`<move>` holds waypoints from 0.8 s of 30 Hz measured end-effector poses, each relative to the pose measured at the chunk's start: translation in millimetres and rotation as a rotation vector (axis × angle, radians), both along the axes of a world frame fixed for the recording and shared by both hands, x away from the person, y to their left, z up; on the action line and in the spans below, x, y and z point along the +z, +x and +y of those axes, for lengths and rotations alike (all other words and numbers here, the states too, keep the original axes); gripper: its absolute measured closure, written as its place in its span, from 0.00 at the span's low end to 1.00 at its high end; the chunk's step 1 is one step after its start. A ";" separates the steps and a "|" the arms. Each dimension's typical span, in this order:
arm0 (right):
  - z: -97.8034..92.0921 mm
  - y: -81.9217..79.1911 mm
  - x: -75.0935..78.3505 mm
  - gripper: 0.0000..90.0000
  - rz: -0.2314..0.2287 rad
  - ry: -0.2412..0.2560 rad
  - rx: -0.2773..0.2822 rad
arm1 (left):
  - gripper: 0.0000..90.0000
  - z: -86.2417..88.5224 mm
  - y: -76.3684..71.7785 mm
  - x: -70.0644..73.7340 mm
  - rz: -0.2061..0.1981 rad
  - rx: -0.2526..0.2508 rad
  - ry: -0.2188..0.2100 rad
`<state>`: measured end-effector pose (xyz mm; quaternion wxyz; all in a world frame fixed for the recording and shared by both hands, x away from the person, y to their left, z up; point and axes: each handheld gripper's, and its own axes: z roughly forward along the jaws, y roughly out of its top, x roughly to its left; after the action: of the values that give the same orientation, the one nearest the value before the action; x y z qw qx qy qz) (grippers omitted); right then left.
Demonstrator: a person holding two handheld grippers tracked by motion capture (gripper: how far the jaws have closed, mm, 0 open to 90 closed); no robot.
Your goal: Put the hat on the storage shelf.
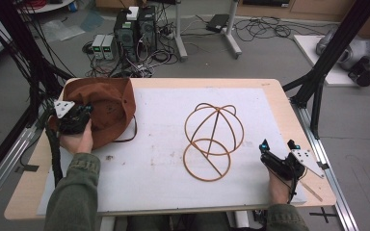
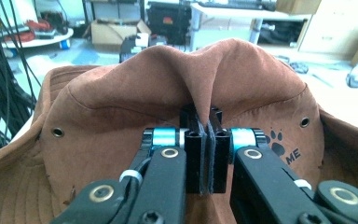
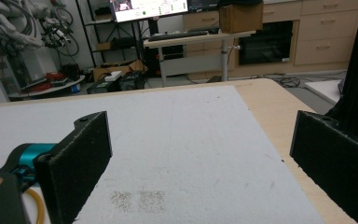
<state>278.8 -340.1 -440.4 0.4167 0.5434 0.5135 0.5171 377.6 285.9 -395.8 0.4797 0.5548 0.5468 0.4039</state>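
A brown suede hat lies at the table's left rear, its cord trailing onto the white mat. My left gripper rests on the hat's near side. In the left gripper view its jaws are shut on a pinched fold of the hat, with the gripper at the crown's base. A wooden hoop hat stand lies on its side in the middle of the mat. Right of the stand, near the front edge, my right gripper stands open; in the right gripper view, its fingers have only bare mat between them.
A white mat covers most of the wooden table. Black frame posts stand at the table's right and left sides. Computers and cables sit on the floor beyond the far edge.
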 end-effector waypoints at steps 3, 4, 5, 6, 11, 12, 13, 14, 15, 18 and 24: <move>0.0 0.4 -0.1 0.05 -0.002 -0.006 0.002 | 0.98 1.2 -9.6 10.2 -0.055 0.007 0.000; 0.0 0.4 -0.1 0.05 -0.002 -0.006 0.002 | 0.98 1.2 -9.6 10.2 -0.055 0.007 0.000; 0.0 0.5 -0.2 0.05 -0.003 -0.008 0.003 | 0.98 1.6 -14.5 14.6 -0.079 0.012 0.016; 0.0 0.5 -0.2 0.05 -0.003 -0.008 0.003 | 0.98 1.6 -14.5 14.6 -0.079 0.012 0.016; 0.3 0.4 -0.1 0.05 -0.004 -0.009 0.001 | 0.98 0.0 -30.3 29.0 -0.170 0.014 0.053; 0.3 0.4 -0.1 0.05 -0.004 -0.009 0.001 | 0.98 0.0 -30.3 29.0 -0.170 0.014 0.053; 0.3 0.2 0.0 0.05 -0.005 -0.007 0.002 | 0.98 -0.6 -35.3 35.4 -0.204 0.009 0.063; 0.3 0.2 0.0 0.05 -0.005 -0.007 0.002 | 0.98 -0.6 -35.3 35.4 -0.204 0.009 0.063; 0.3 -0.1 0.3 0.05 -0.005 -0.005 0.000 | 0.98 -1.0 -37.4 38.7 -0.216 0.002 0.070; 0.2 -0.1 0.3 0.05 -0.005 -0.005 -0.001 | 0.98 -4.4 -42.4 49.9 -0.252 -0.009 0.095; -0.2 0.0 0.3 0.05 -0.007 -0.006 -0.002 | 0.97 -10.4 -49.8 76.7 -0.294 -0.058 0.079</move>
<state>278.8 -340.3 -440.1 0.4207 0.5410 0.5129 0.5169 327.8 275.5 -319.0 0.5439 0.5236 0.4380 0.4881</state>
